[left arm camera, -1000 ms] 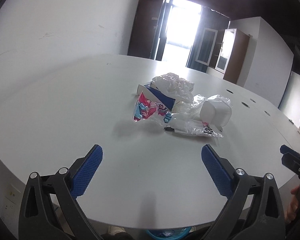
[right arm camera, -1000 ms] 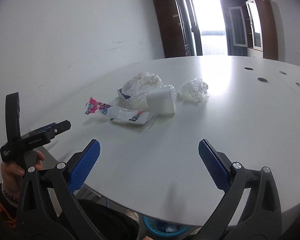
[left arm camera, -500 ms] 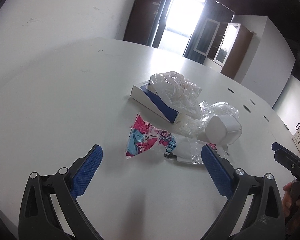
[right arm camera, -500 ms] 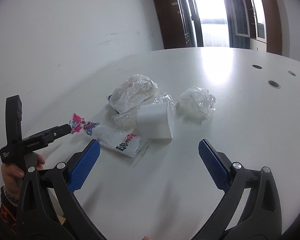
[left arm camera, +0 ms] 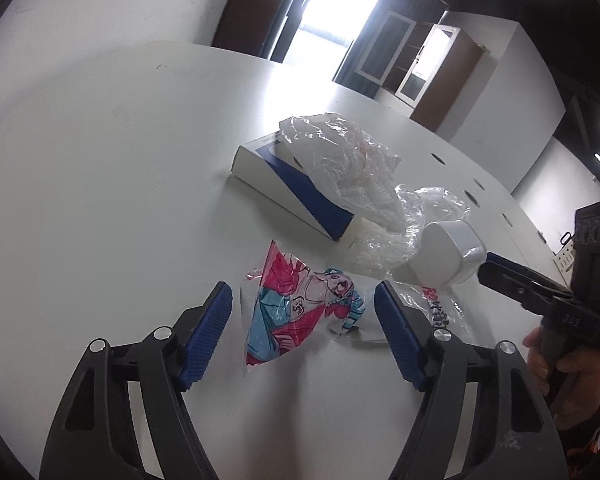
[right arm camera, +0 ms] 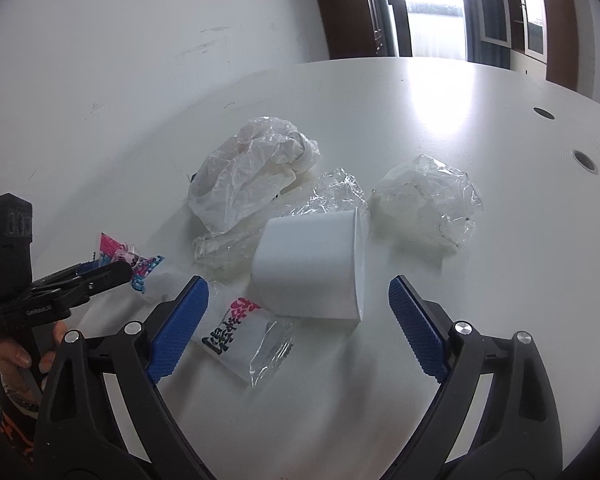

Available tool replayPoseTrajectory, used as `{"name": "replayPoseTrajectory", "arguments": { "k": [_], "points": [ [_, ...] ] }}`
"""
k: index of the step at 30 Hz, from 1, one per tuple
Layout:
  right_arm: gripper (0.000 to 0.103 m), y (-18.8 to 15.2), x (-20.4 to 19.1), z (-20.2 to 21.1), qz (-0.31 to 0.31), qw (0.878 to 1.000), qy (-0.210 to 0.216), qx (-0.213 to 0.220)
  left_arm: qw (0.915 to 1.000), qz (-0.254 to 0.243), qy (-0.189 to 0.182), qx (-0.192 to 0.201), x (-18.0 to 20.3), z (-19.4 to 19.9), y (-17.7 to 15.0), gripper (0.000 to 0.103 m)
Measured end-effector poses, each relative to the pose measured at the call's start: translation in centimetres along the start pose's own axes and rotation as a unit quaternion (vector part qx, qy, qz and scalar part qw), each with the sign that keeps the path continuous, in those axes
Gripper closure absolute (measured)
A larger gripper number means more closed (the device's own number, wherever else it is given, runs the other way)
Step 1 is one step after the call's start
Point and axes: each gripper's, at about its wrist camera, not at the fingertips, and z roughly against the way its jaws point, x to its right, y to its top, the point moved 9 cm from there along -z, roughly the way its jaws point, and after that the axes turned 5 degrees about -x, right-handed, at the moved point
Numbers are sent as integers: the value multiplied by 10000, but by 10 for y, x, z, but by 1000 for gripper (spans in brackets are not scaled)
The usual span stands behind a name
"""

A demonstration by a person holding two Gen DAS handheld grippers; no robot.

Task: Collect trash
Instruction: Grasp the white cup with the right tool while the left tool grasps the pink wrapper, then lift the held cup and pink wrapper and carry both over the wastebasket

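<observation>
A pile of trash lies on the white table [left arm camera: 100,152]. My left gripper [left arm camera: 304,336] is open, its fingers on either side of a pink-and-blue cartoon wrapper [left arm camera: 296,308]. My right gripper [right arm camera: 296,324] is open around a white paper cup [right arm camera: 312,268] lying on its side, above a clear printed wrapper [right arm camera: 240,332]. The cup [left arm camera: 444,256] also shows in the left wrist view. A white-and-blue box [left arm camera: 292,184] lies under a crumpled plastic bag [left arm camera: 348,164]. A second bag wad [right arm camera: 424,200] lies right of the cup.
The table [right arm camera: 480,120] has round cable holes [right arm camera: 584,160] at the far right. A cabinet [left arm camera: 420,64] and a bright doorway [left arm camera: 324,12] stand beyond the table. The other hand-held gripper [left arm camera: 548,304] shows at the right edge of the left wrist view.
Both grippers have moved forward and down onto the pile. The left one has narrowed around the cartoon wrapper and the right one now frames the cup.
</observation>
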Motion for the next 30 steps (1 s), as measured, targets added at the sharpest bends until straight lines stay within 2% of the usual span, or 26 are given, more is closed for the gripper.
{"name": "replayPoseTrajectory", "arguments": {
  "k": [5, 7, 9, 12, 15, 17, 21, 24, 27, 30],
  "points": [
    [29, 5, 2, -21, -79, 9999, -37, -85, 9995, -81, -302, -21, 8, -1, -1, 45],
    [42, 5, 0, -30, -57, 9999, 32, -112, 9992, -114, -379, -84, 11, -3, -3, 51],
    [48, 4, -4, -35, -131, 9996, 190, -170, 9992, -134, -354, -161, 11, -6, -4, 58],
    [49, 8, -11, -31, -28, 9996, 284, -15, 9988, -211, -378, -239, 14, -10, -5, 60],
    [50, 8, -13, -29, -45, 9986, 523, 17, 9986, -215, -416, -236, 16, -10, -5, 75],
    [51, 9, -10, -30, -211, 9967, 779, 10, 9985, -197, -467, -223, 14, -10, -5, 79],
    [53, 10, -12, -23, -42, 9977, 654, 166, 9983, -190, -495, -221, 15, -11, -5, 86],
    [54, 11, -14, -21, 4, 9973, 713, 159, 9985, -166, -495, -173, 15, -9, -4, 90],
    [56, 14, -9, -17, -105, 9971, 694, 278, 9987, -150, -460, -140, 14, -9, -3, 92],
    [62, 16, 0, -5, -236, 9966, 622, 490, 9995, -77, -302, -14, 8, -7, 0, 93]
  ]
}}
